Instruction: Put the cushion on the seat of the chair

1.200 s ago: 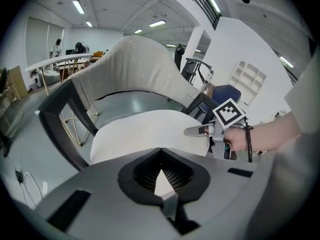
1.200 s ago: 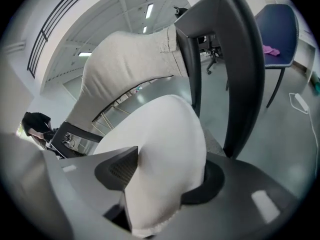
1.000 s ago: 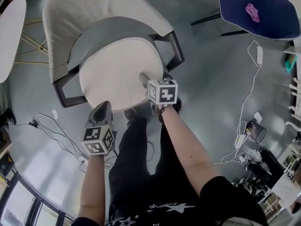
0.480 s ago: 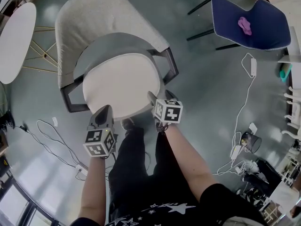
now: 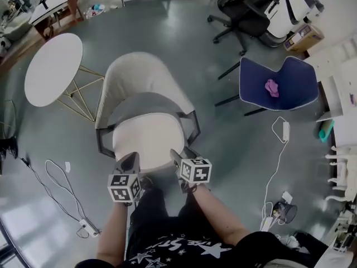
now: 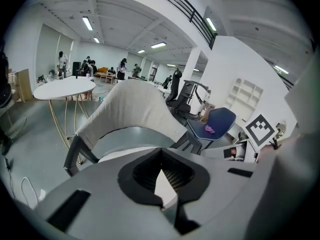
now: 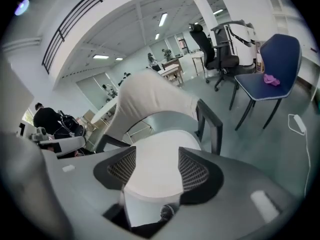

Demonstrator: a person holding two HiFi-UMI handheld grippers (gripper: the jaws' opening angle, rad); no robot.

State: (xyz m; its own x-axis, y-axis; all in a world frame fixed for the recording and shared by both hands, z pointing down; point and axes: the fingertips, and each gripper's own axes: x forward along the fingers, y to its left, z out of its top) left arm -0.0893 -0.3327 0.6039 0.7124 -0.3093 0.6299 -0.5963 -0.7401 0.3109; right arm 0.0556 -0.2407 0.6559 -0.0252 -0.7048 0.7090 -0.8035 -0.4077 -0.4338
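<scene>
The round off-white cushion (image 5: 148, 144) lies flat on the seat of the grey-armed chair (image 5: 136, 77) with the pale curved backrest. Both grippers hang in the air over the cushion's near edge, touching nothing. My left gripper (image 5: 133, 158) is shut, its pads meeting at the tips with nothing between them (image 6: 161, 153). My right gripper (image 5: 174, 155) stands open, its jaws closing, and nothing is between them (image 7: 156, 156). Through that gap the cushion (image 7: 155, 176) shows below, with the chair back (image 7: 150, 101) behind it. The left gripper view also shows the chair back (image 6: 132, 109).
A white round table (image 5: 53, 68) on gold legs stands left of the chair. A blue chair (image 5: 273, 85) with a pink thing on it is at the right, a black office chair (image 5: 245, 10) behind it. Cables (image 5: 56, 177) lie on the floor at both sides.
Both grippers have lifted up and back from the cushion's front edge. The cushion stays on the seat. The head view has pulled away and shows more of the room.
</scene>
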